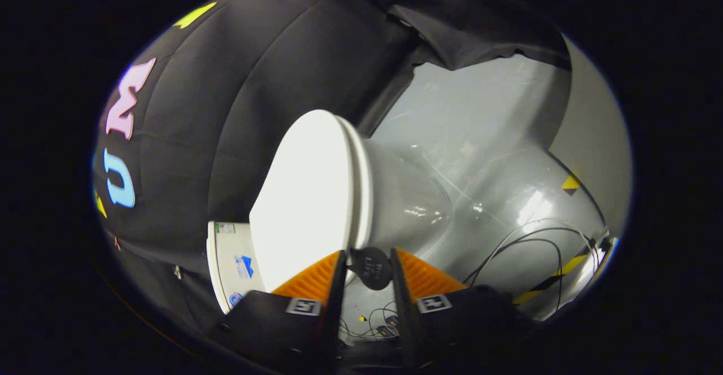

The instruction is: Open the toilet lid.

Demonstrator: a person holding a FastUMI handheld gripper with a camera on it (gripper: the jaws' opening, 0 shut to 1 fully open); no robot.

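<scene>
Toilet lid [308, 194] white, closed down on bowl [404, 194], seen rotated in gripper view. Gripper [367, 259] at lid's front edge, fingers [316, 279] slightly parted w/ dark round disc [370, 267] between them; grip on disc or lid rim: cannot tell. Cistern [231, 262] w/ stickers behind lid, against booth cloth. Cables [542, 245] on grey floor [480, 121] beside bowl

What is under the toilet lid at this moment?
The lid lies closed on the seat rim, with the bowl's outer wall below. The bowl's inside is covered. The gripper stands open at the lid's edge.
</scene>
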